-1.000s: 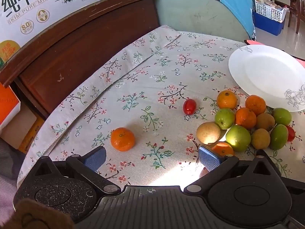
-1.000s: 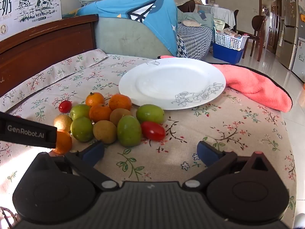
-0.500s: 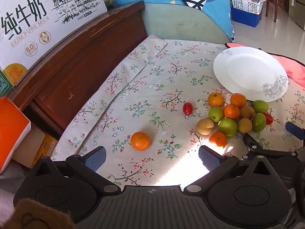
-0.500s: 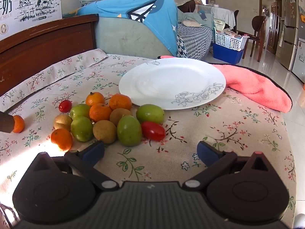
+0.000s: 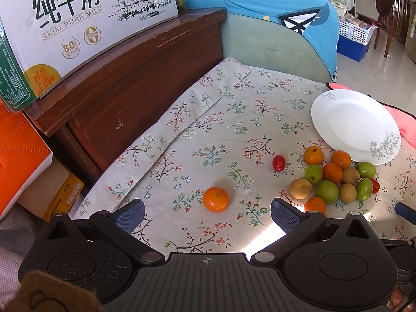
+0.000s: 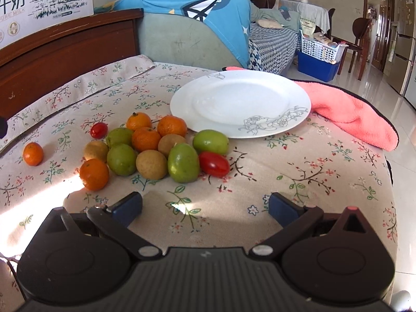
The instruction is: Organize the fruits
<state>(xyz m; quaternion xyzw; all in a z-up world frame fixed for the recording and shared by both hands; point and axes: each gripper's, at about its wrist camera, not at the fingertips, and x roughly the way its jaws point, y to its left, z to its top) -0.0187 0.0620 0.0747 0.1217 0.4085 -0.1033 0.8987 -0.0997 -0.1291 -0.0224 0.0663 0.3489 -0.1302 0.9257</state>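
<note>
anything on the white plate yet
No. The white plate holds nothing; the fruit pile sits beside its near rim. What lies beneath the plate is hidden.

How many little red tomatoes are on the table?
2. One tomato lies alone on the cloth at the far left edge of the fruit pile. The other tomato lies at the pile's right side, against a green fruit. More might hide behind the pile.

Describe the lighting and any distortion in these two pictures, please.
Left wrist view: a bright sunlight patch washes out the tablecloth near the left gripper; fisheye bends the milk box. Right wrist view: sun glare lies beside the nearest orange, the white plate looks evenly lit, and the far doorway curves.
</note>
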